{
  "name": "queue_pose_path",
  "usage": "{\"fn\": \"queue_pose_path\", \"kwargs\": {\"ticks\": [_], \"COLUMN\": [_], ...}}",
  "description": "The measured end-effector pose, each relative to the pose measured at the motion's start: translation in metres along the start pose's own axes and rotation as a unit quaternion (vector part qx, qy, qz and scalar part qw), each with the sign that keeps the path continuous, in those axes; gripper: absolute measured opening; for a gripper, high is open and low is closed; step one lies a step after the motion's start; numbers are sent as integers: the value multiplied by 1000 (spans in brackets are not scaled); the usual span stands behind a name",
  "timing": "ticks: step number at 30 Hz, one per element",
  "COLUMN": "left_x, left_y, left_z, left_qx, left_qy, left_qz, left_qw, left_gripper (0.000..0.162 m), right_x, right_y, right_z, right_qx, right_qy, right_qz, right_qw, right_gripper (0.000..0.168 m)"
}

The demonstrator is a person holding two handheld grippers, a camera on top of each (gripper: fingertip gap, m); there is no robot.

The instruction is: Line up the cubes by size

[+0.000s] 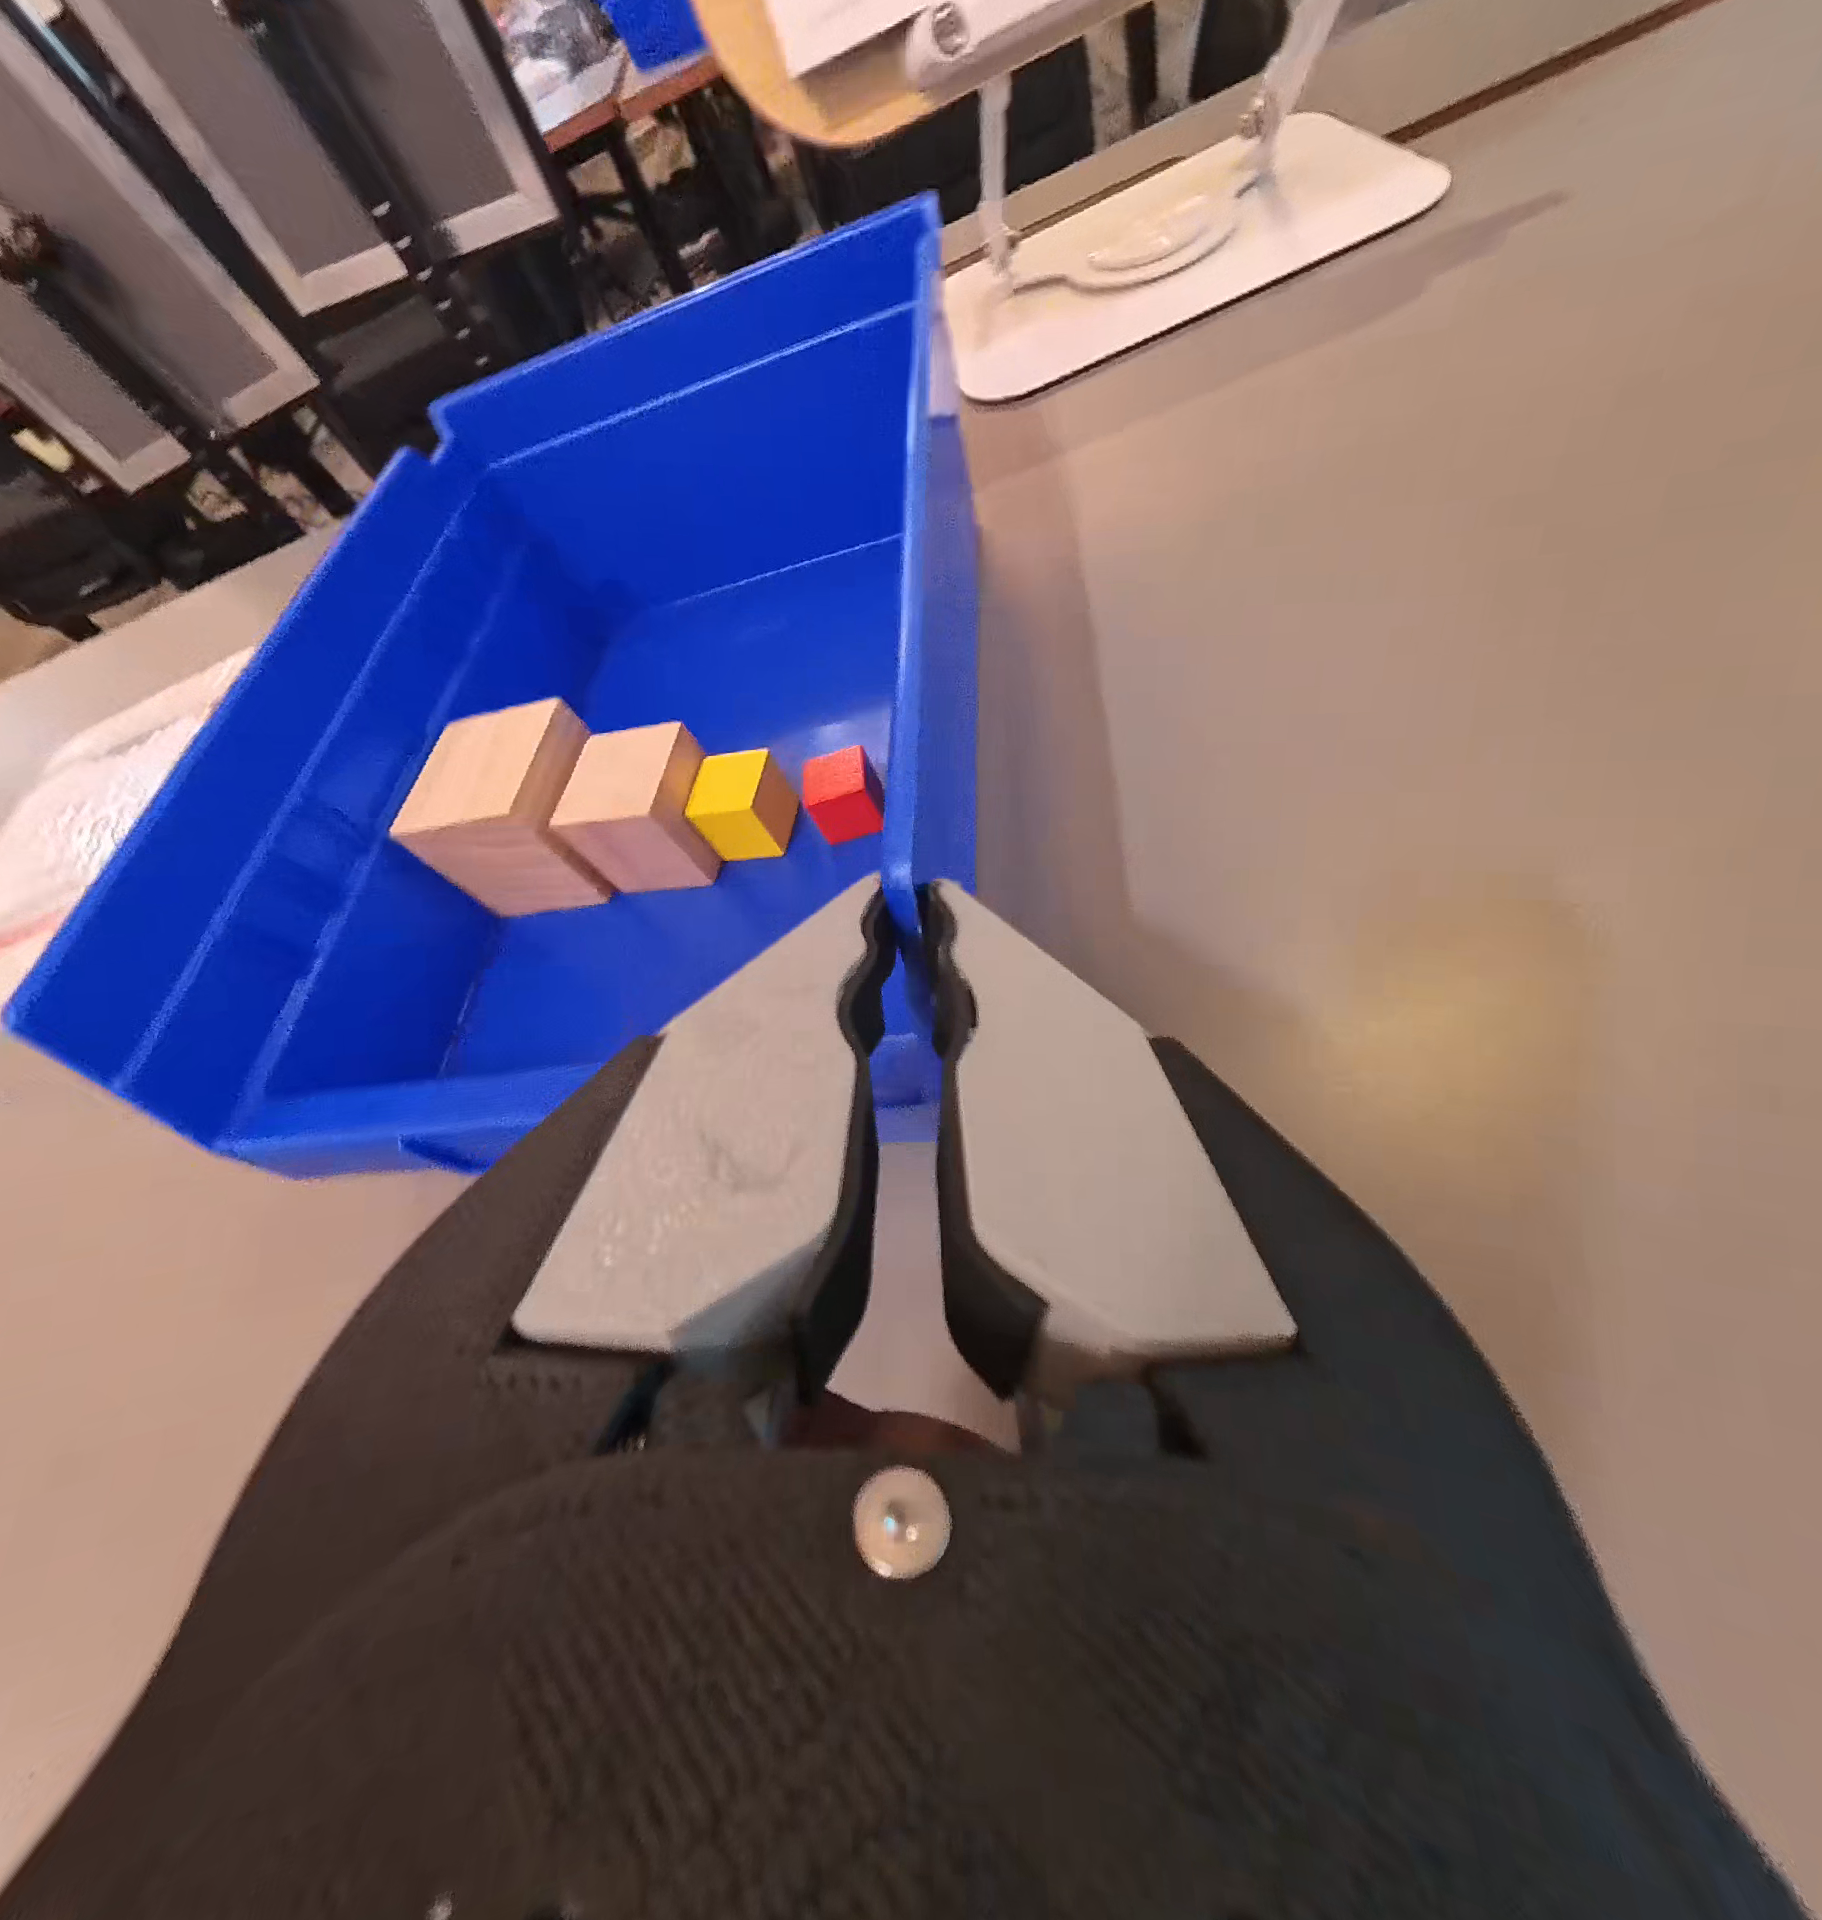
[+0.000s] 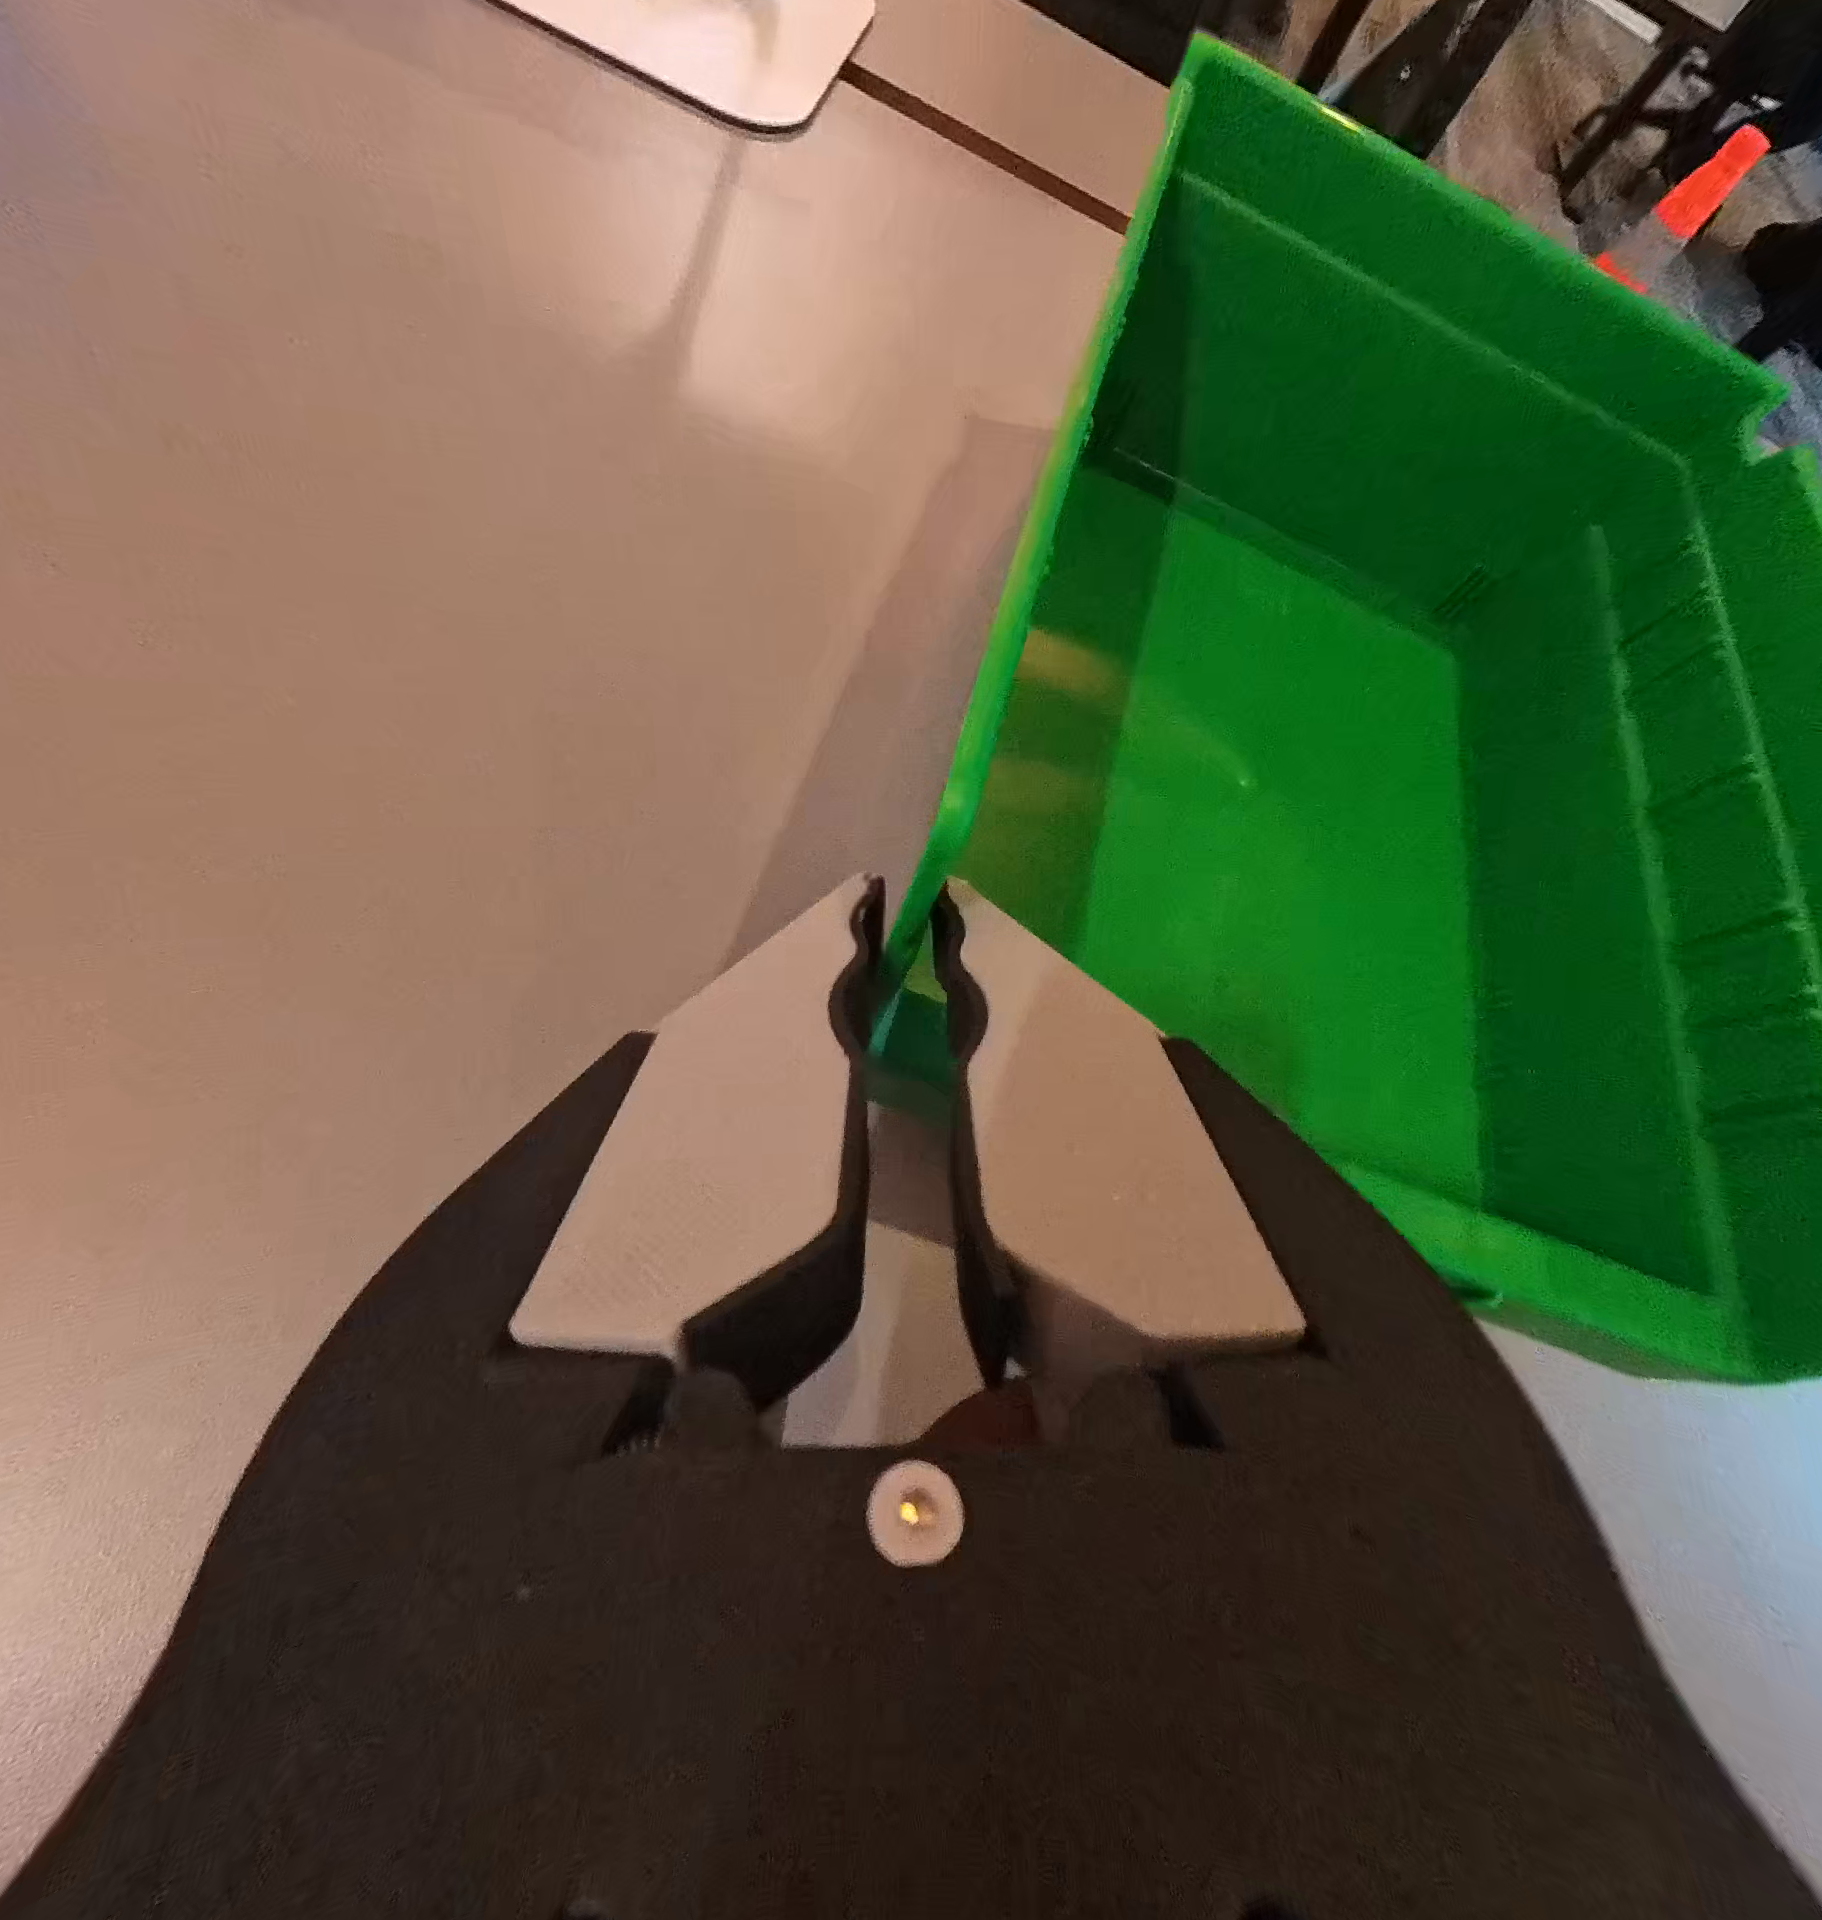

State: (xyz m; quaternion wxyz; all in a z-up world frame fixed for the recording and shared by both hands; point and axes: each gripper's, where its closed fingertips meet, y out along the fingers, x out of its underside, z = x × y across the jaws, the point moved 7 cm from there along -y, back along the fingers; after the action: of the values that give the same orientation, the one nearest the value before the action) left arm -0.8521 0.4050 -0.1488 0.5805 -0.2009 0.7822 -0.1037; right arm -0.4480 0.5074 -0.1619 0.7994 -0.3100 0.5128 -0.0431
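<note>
While unlabelled, 4 cubes (image 1: 642, 805) inside blue bin (image 1: 387, 748).

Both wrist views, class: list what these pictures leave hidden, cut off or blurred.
- Left wrist view: the left gripper covers the blue bin's near right corner.
- Right wrist view: the green bin's far right side is cut off by the edge; the right gripper hides its near corner.
- Neither view shows both bins, so their spacing is unknown.

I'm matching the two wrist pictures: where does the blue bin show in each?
Left wrist view: blue bin left of centre, its right wall pinched by the left hand-held gripper.
Right wrist view: not in it; a green bin is there instead.
Shared landmark: white flat base, top right;, top centre.
</note>
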Motion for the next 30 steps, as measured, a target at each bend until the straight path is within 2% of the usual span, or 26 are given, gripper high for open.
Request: {"fn": "queue_pose_path", "kwargs": {"ticks": [7, 13, 16, 19, 21, 22, 23, 25, 28, 30], "left_x": [3, -6, -16, -25, -28, -29, -30, -29, -30, -30], "left_y": [-7, -2, 1, -4, -17, -25, -33, -48, -61, -60], "left_z": [2, 18, 35, 46, 40, 33, 24, 6, -11, -12], "left_qx": [-25, -49, -17, 11, 34, 51, 68, 104, 161, 187], "left_qy": [-49, -51, -66, -35, -20, -24, -32, -53, -82, -89], "left_qz": [5, 0, 24, 45, 58, 66, 75, 95, 119, 114], "left_qw": [998, 997, 997, 998, 998, 996, 994, 989, 976, 972], "left_gripper": [1, 2, 6, 30, 40, 45, 49, 53, 57, 63], "right_x": [-8, -6, -7, -11, -18, -24, -30, -42, -59, -68], "right_y": [12, 8, 1, -17, -37, -48, -58, -71, -70, -56], "right_z": [-4, -3, -2, -5, -8, -12, -18, -37, -77, -105], "right_qx": [24, 27, 8, -4, -4, -16, -33, -96, -246, -358], "right_qy": [32, 56, 69, 31, 1, -17, -36, -73, -91, -84], "right_qz": [5, 25, 45, 74, 110, 132, 155, 180, 175, 142], "right_qw": [999, 998, 997, 997, 994, 991, 987, 976, 949, 919], "right_gripper": [5, 6, 21, 49, 55, 64, 66, 58, 58, 45]}}
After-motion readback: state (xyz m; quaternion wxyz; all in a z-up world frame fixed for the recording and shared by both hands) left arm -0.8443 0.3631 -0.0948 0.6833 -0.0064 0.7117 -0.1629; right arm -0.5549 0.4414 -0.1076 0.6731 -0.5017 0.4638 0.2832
